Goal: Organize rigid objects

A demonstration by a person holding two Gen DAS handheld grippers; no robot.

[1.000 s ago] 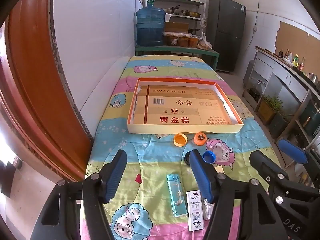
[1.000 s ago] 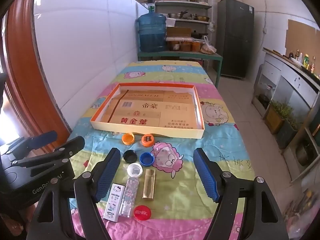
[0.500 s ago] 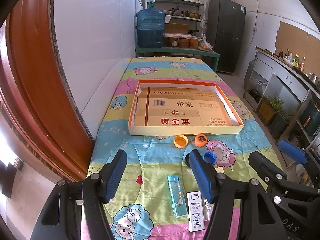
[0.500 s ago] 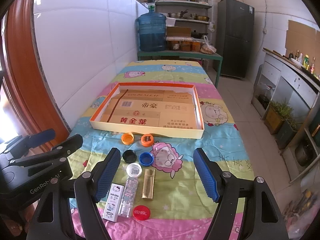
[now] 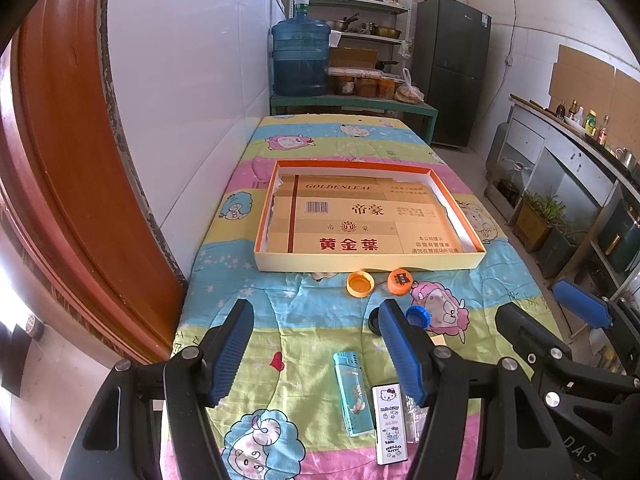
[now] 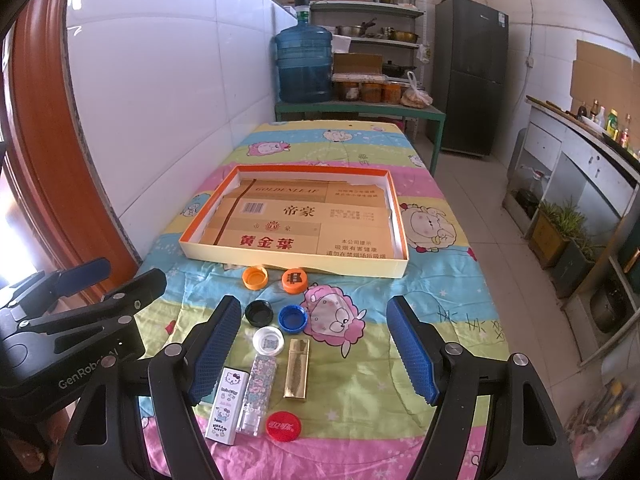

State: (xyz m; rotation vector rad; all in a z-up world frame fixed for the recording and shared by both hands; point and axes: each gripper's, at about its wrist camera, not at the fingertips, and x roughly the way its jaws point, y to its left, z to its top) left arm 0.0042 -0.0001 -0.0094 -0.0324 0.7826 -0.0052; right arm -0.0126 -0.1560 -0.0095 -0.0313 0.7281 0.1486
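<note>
Long table under a cartoon-sheep cloth striped pink, yellow and blue. Ahead of both claws, shallow cream cardboard tray with orange inner rim, lined with flattened tan carton. Just before it, two orange bottle caps. Nearer, black cap beside blue cap, then white cap. Between the right claw's fingers: white Hello Kitty lighter, floral clear lighter, gold lighter, red cap. Between the left claw's fingers: teal lighter.
</note>
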